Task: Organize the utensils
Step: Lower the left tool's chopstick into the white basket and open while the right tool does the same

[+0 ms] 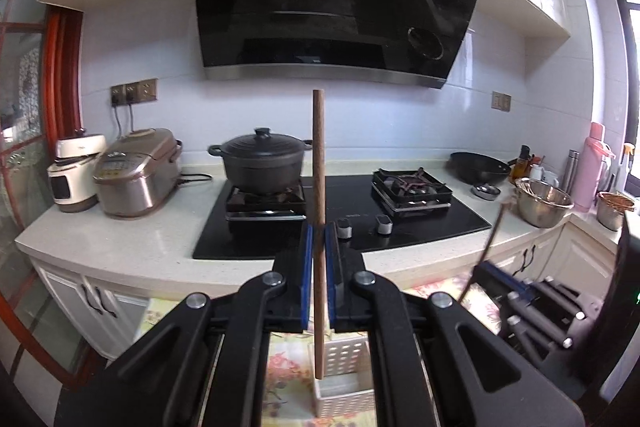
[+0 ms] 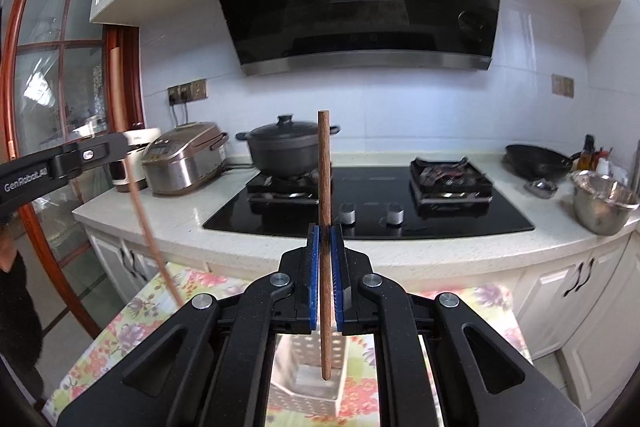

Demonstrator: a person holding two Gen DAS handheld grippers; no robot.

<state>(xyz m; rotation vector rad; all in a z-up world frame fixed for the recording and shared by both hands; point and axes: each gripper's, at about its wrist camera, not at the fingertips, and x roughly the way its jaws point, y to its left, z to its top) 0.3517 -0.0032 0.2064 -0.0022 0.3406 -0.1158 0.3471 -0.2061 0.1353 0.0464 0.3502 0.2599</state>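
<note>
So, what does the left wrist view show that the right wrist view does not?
Only the left wrist view: a pink flask by the window and the right gripper at lower right.
Only the right wrist view: the left gripper at left, holding a blurred chopstick.
Both: its own jaws shut on a wooden chopstick above a white perforated holder, plus the black lidded pot.

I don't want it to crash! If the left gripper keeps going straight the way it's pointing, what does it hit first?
Probably the stove's control knobs on the black cooktop. The left gripper, shut on a wooden chopstick, points slightly downward across the counter edge. Depth is hard to judge.
</note>
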